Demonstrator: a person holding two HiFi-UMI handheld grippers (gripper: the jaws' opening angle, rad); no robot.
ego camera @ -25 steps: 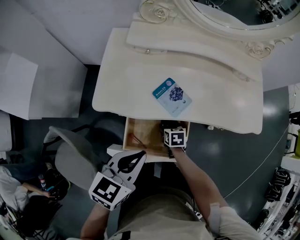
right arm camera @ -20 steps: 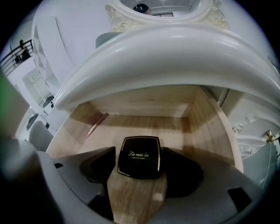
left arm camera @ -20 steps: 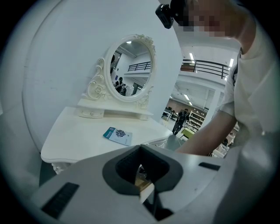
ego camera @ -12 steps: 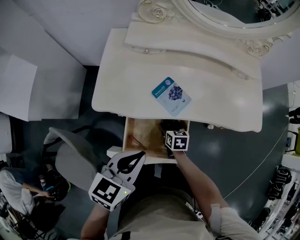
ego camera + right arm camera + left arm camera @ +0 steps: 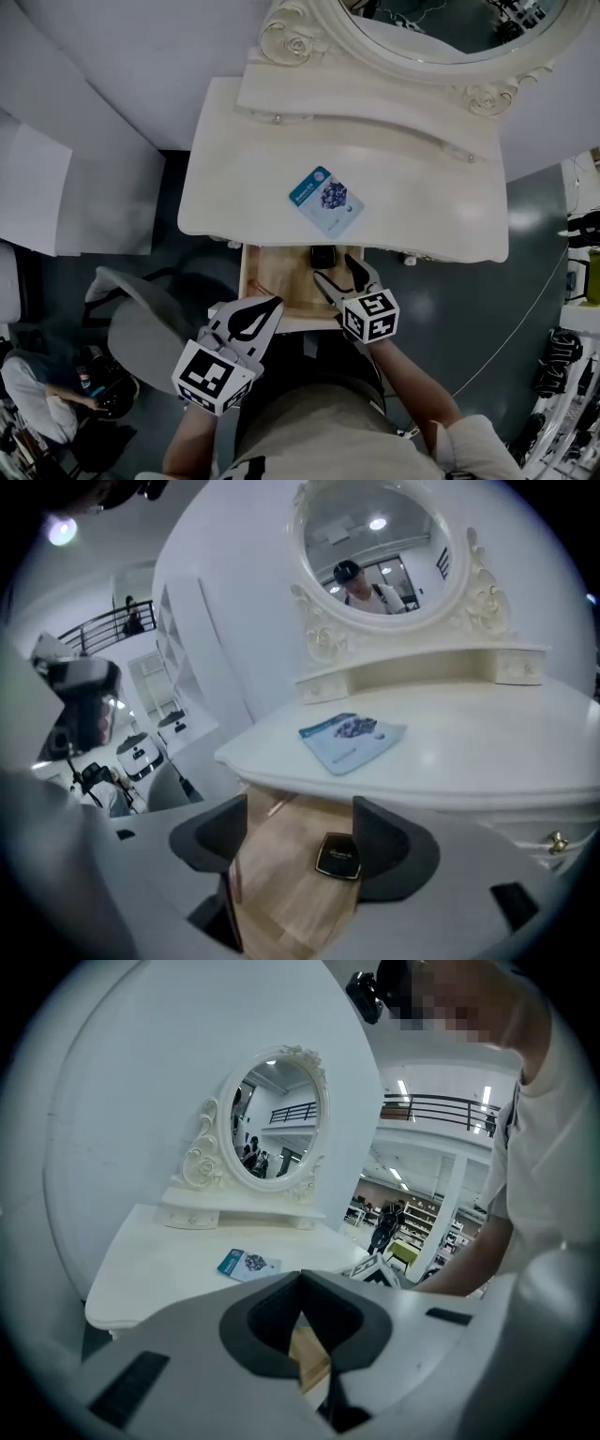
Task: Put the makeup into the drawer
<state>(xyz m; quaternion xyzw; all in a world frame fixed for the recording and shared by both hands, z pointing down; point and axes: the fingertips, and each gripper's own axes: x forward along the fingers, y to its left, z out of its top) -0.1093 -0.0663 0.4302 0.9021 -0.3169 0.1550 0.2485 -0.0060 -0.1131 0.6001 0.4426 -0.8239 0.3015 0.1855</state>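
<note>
A white wall and a dark grey floor are seen from above, and against that wall a cream dressing table [image 5: 234, 178] is set. An oval mirror [image 5: 441, 28] in a carved frame is mounted along the table's back edge. To the left, on the floor, a grey chair [image 5: 141, 319] is parked clear of the table.

Under the middle of the table's front edge a drawer [image 5: 272, 286] is pulled out, and its pale wooden floor is exposed.

The left gripper [image 5: 272, 305] is held at the drawer's front left corner. Its jaws are closed tip to tip and nothing is pinched between them; only a strip of drawer wood is glimpsed through the gap behind the tips.

The right gripper [image 5: 332, 266] is held over the right half of the drawer, pointed toward the table. Its jaws are spread wide and nothing is gripped.

A blue sachet [image 5: 324, 200] is laid flat on the table top, about midway along and nearer the front edge than the back.

The makeup, a small black compact [image 5: 323, 256], is lying flat on the drawer floor near the back edge, right of the middle, just below the table's front edge. In the right gripper view it is framed between the open jaws, close to the right one.
</note>
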